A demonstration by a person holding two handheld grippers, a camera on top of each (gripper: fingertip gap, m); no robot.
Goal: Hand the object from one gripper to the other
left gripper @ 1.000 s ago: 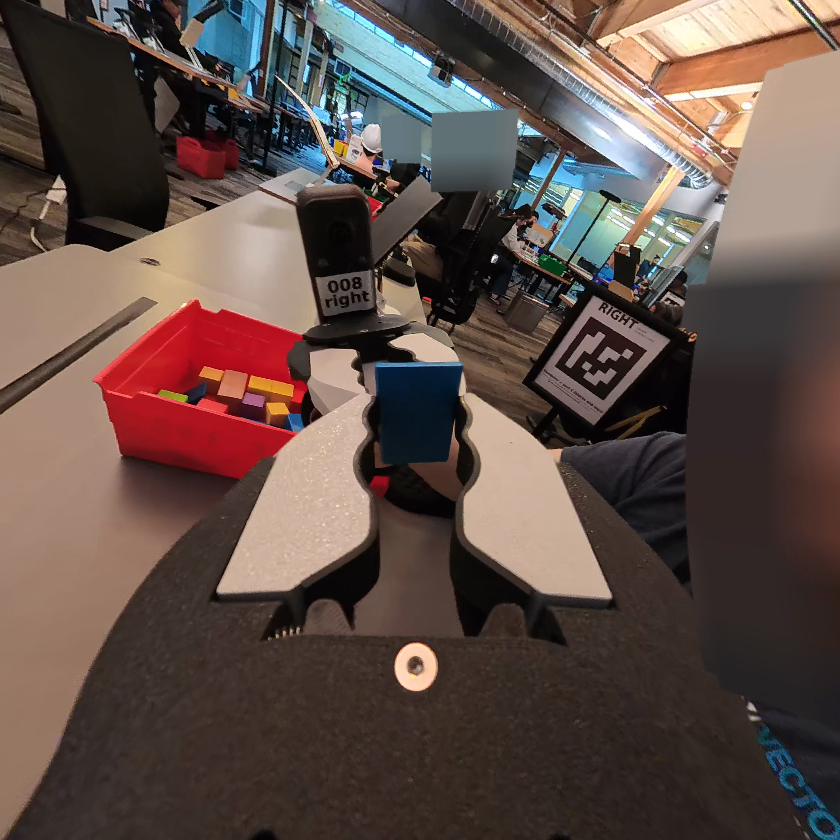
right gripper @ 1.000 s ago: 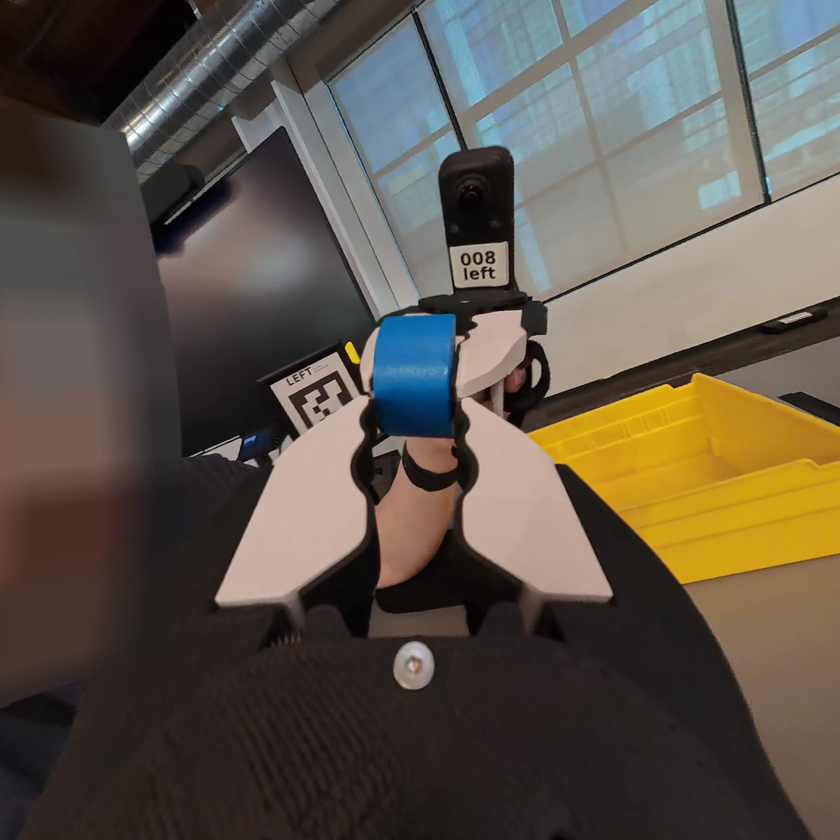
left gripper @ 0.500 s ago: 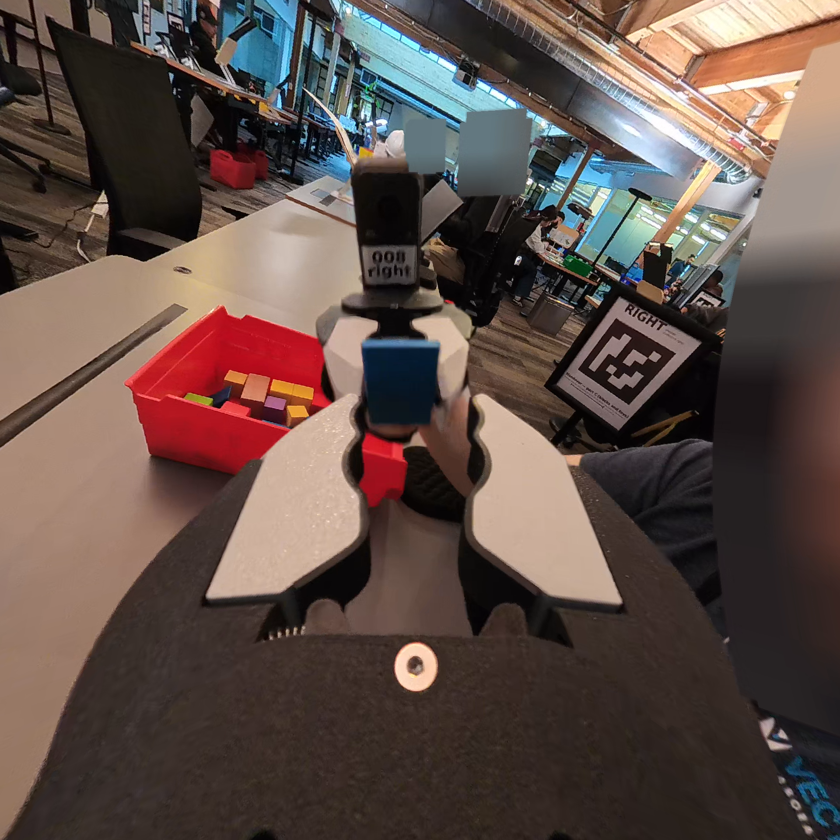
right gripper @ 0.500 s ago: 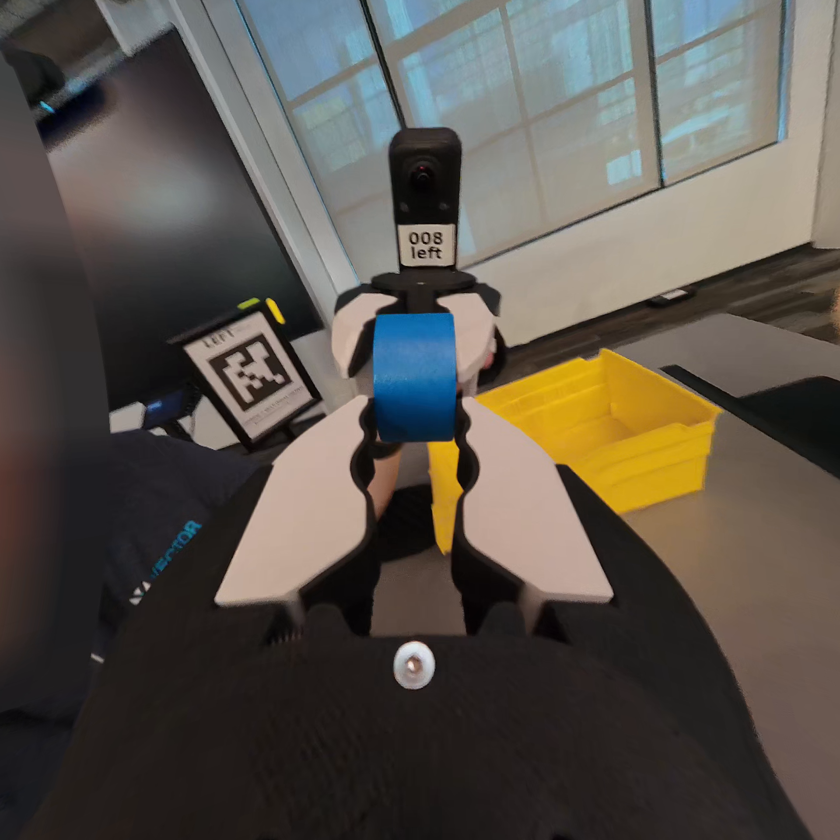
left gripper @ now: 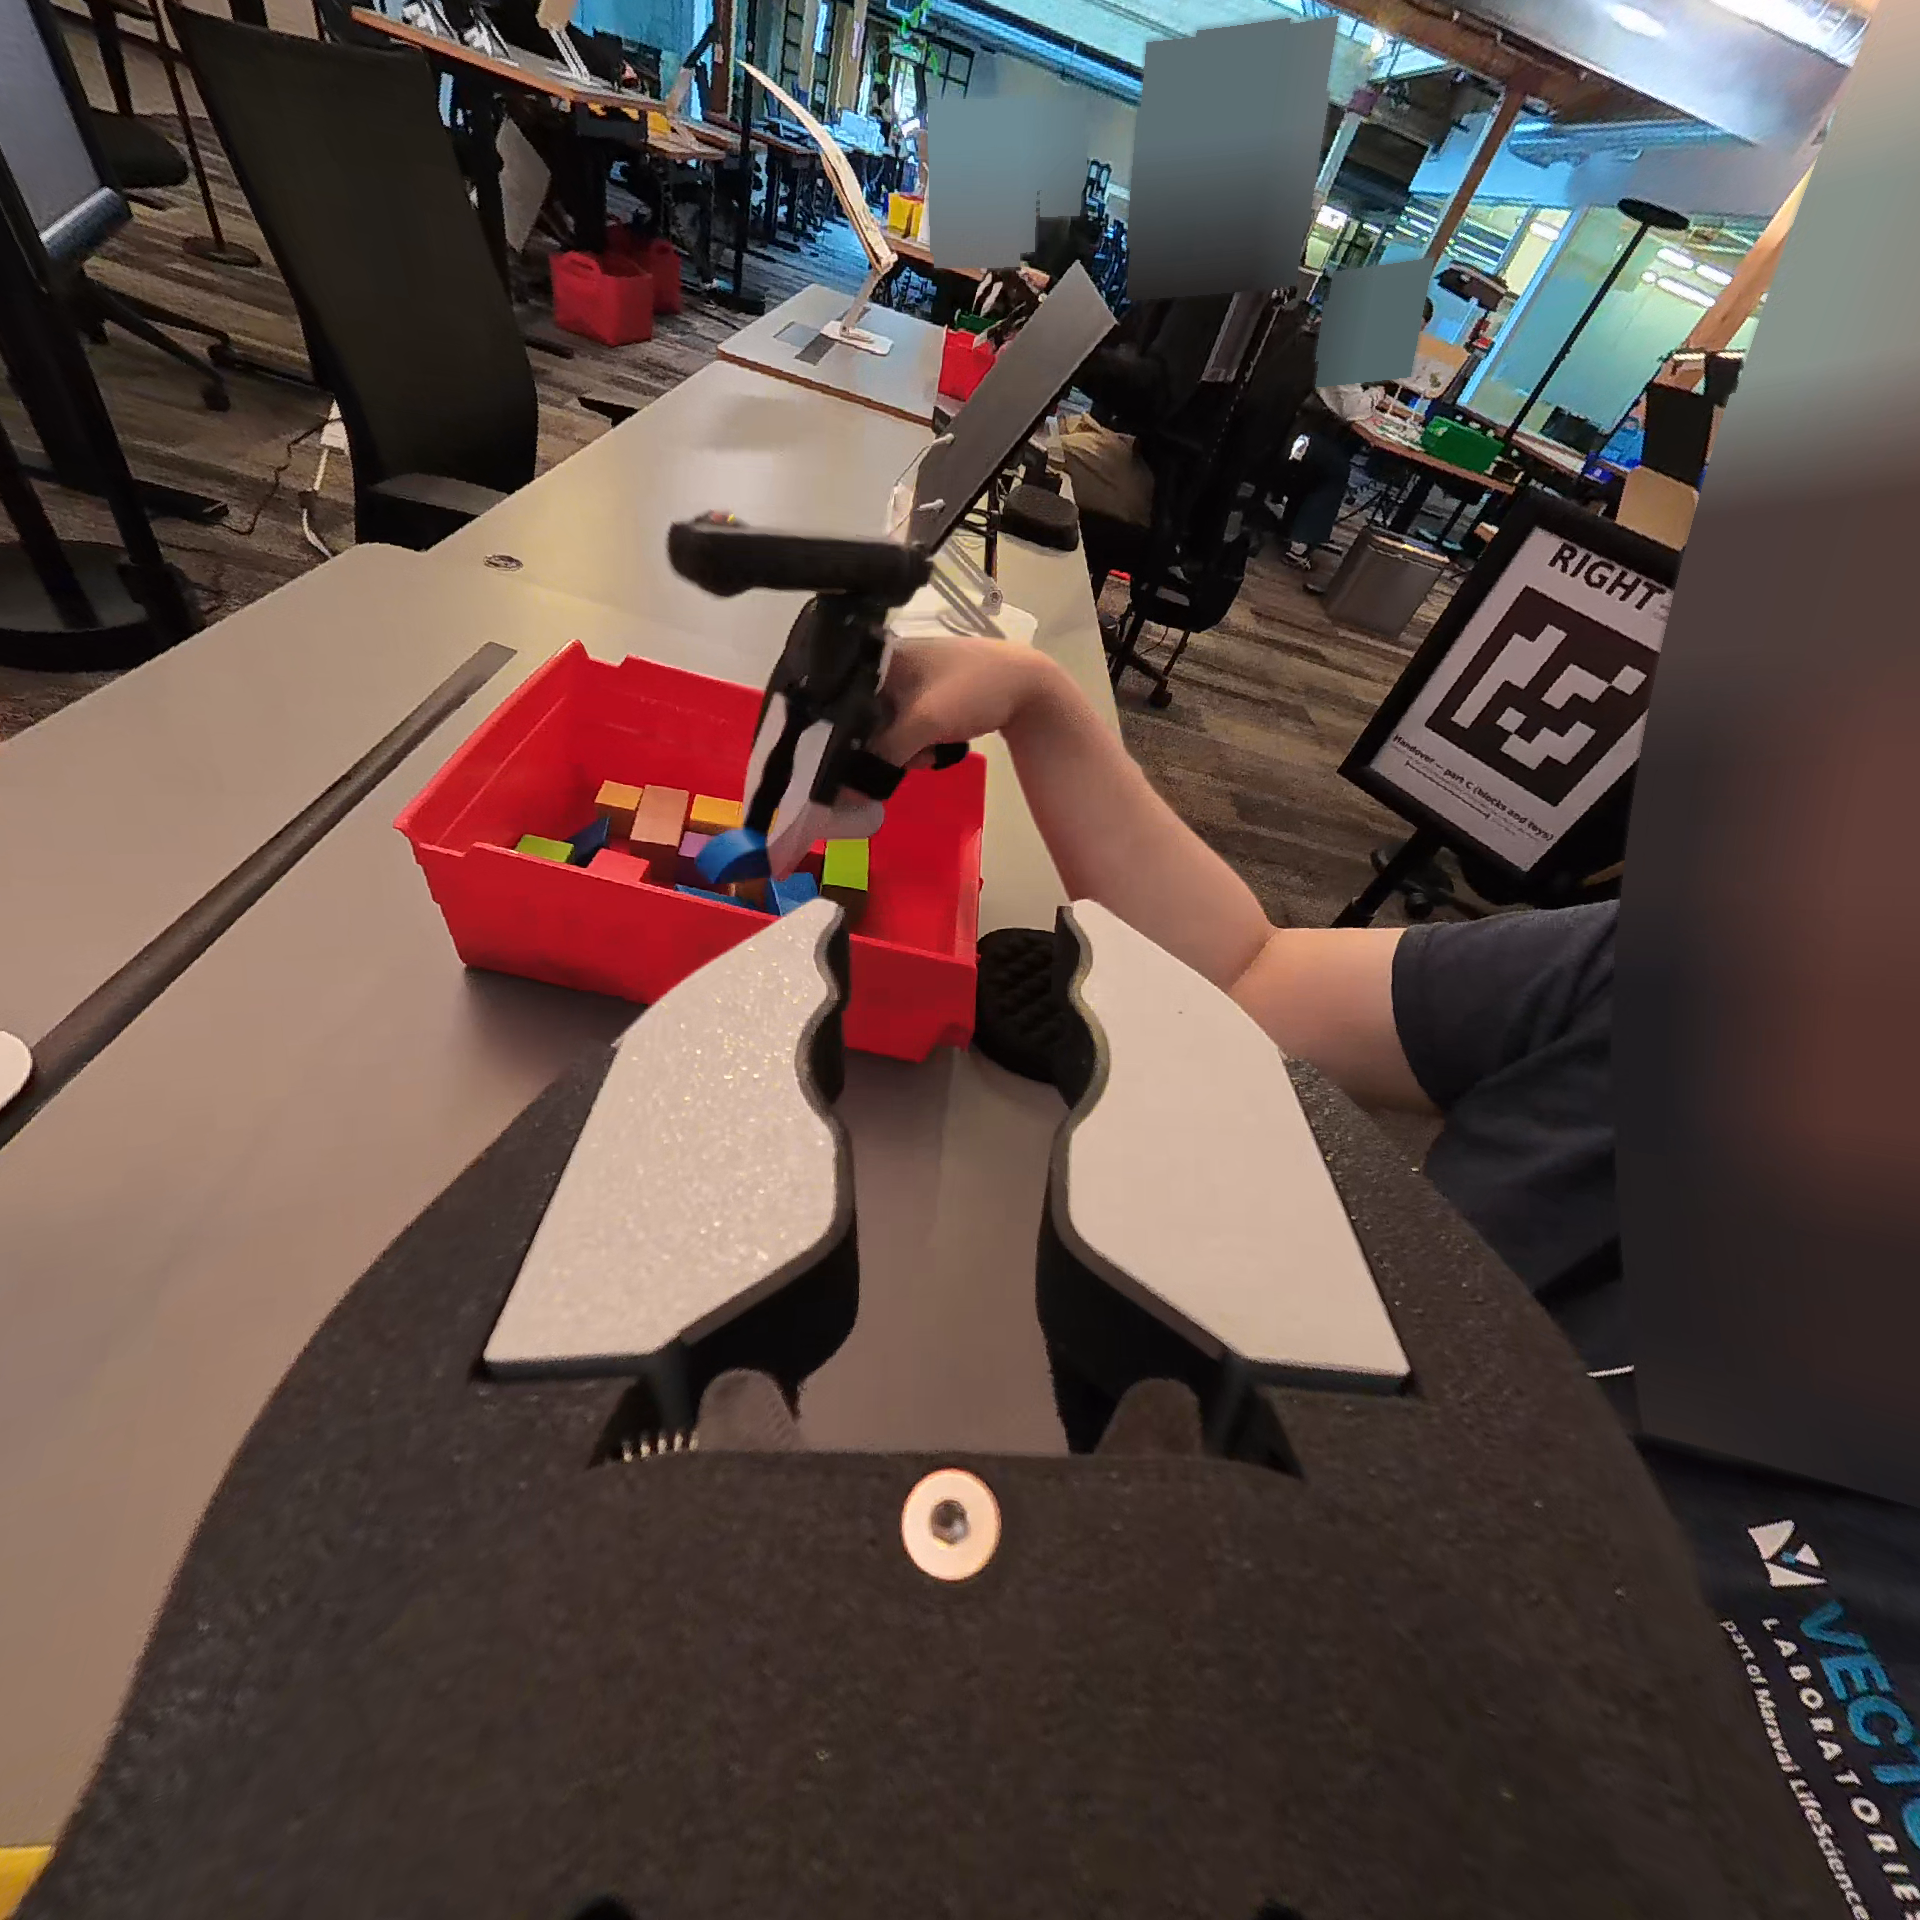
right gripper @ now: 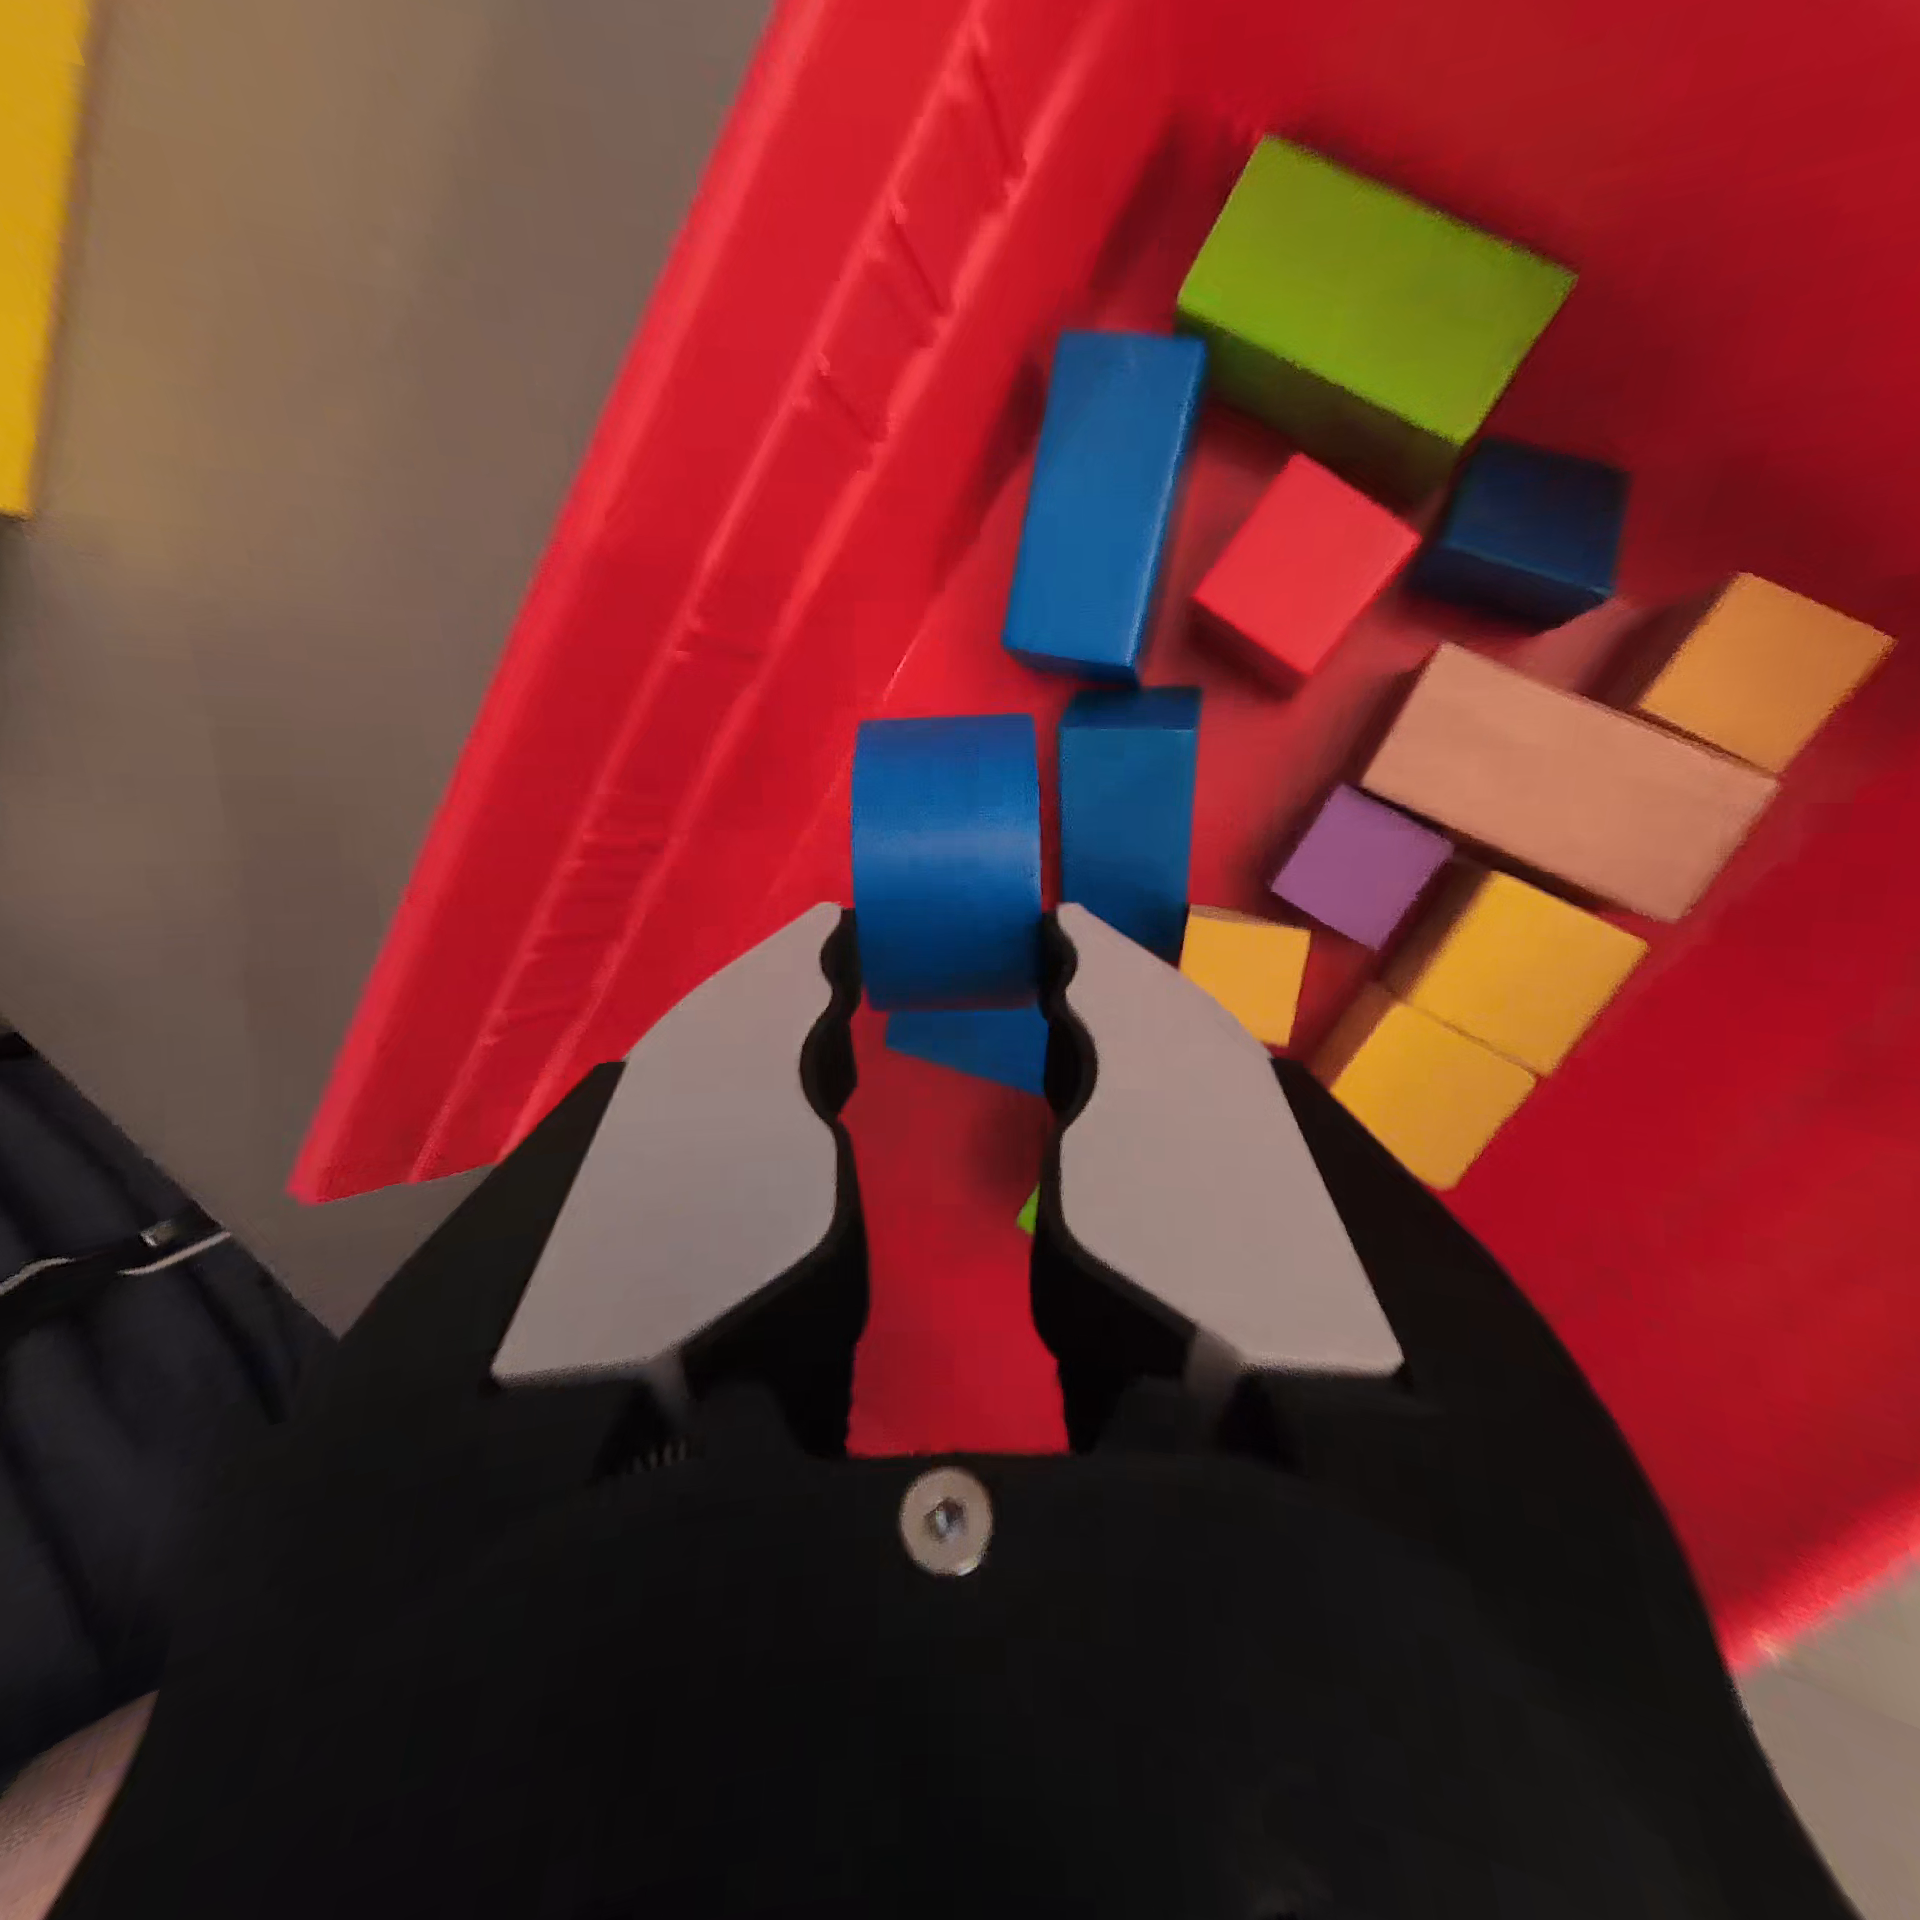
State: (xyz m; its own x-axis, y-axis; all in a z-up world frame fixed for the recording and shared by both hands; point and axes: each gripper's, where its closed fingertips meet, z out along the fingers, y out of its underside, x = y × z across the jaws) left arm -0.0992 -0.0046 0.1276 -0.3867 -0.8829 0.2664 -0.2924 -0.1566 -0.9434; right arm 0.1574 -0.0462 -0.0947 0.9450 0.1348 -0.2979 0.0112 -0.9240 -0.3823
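Left wrist view. My left gripper (left gripper: 945, 914) stands with its jaws spread wide and nothing between them, held above the grey table (left gripper: 260, 1039). Ahead of the fingertips sits a red bin (left gripper: 644, 935) with coloured blocks inside. My right gripper (left gripper: 774, 847) is tipped nose-down over that bin, its camera stalk lying near level, with my hand (left gripper: 956, 696) behind it. At its tips I see the blue block (left gripper: 732, 854), rounded on one face, held above the loose blocks. A black-and-white marker board (left gripper: 1538, 707) stands to the right, beyond my forearm. A black chair (left gripper: 395, 270) stands past the table's far left.

Right wrist view. My right gripper (right gripper: 945, 925) points down into the red bin (right gripper: 727, 644). Its jaws are drawn narrow and clamped on the blue block (right gripper: 945, 852), which stands out past the fingertips, curved face toward the camera. The picture is motion-blurred. Whether the block touches the bin floor I cannot tell. Just beside it on the right lies another blue piece (right gripper: 1127, 800); farther in lie a long blue block (right gripper: 1101, 509), a green block (right gripper: 1371, 301), a red cube (right gripper: 1304, 566), a navy cube (right gripper: 1522, 530), a purple cube (right gripper: 1361, 862), a tan block (right gripper: 1558, 779) and several orange and yellow ones. A yellow edge (right gripper: 36, 249) shows at far left, beyond the table.
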